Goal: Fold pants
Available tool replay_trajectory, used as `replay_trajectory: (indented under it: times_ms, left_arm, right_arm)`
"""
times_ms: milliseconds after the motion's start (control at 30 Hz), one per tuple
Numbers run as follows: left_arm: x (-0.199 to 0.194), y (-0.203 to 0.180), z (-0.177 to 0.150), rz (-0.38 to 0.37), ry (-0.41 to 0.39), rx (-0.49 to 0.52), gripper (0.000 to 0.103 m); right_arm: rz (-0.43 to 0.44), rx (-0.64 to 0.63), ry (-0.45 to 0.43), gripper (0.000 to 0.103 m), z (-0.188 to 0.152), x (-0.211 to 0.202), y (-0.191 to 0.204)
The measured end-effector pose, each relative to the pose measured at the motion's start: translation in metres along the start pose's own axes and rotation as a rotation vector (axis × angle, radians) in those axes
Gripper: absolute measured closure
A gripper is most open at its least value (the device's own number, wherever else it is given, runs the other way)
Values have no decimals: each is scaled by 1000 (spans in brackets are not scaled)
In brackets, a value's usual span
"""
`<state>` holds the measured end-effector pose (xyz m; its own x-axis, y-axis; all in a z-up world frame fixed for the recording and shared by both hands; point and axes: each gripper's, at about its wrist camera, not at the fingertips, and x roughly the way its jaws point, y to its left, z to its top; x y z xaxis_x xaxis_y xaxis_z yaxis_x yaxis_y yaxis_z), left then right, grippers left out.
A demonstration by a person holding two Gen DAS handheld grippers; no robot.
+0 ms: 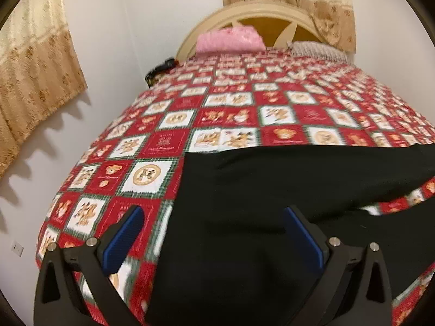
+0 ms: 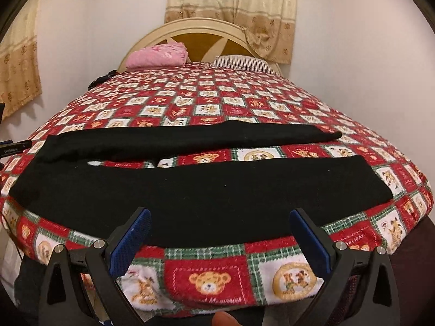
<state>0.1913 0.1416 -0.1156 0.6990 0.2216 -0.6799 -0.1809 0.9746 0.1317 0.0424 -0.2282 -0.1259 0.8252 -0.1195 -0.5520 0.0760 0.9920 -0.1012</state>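
Black pants (image 2: 190,190) lie flat across the near end of the bed, both legs stretched to the right with a strip of blanket between them. In the left wrist view the pants' waist end (image 1: 244,217) fills the lower middle. My left gripper (image 1: 213,217) is open and empty, hovering over the waist's left edge. My right gripper (image 2: 220,222) is open and empty, just in front of the near leg's front edge at the bed's edge.
The bed carries a red, white and green teddy-bear blanket (image 2: 206,100). A pink folded cloth (image 2: 157,55) and a striped pillow (image 2: 244,63) lie by the headboard (image 2: 190,31). Curtains (image 2: 231,8) hang behind. White walls stand close on the left (image 1: 103,40).
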Motion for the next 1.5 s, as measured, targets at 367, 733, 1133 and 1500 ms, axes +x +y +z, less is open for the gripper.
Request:
replay_trajectory:
  times_ms: [367,733,1133,1500]
  left_arm:
    - [96,39,36,-104,152,-57,30]
    - [142,48,44,-248,187,-117,54]
    - [153,62,48,-424,175,-176,85]
    - [151,63,53,-319,146,-158,66]
  right_arm:
    - [-95,-81,47,1,16,33,-8]
    - [-81,-63,75,1,36,60,-27]
    - [-84,166,139,23,87,104,-137]
    - [-127,197,201,23,146,189,-224]
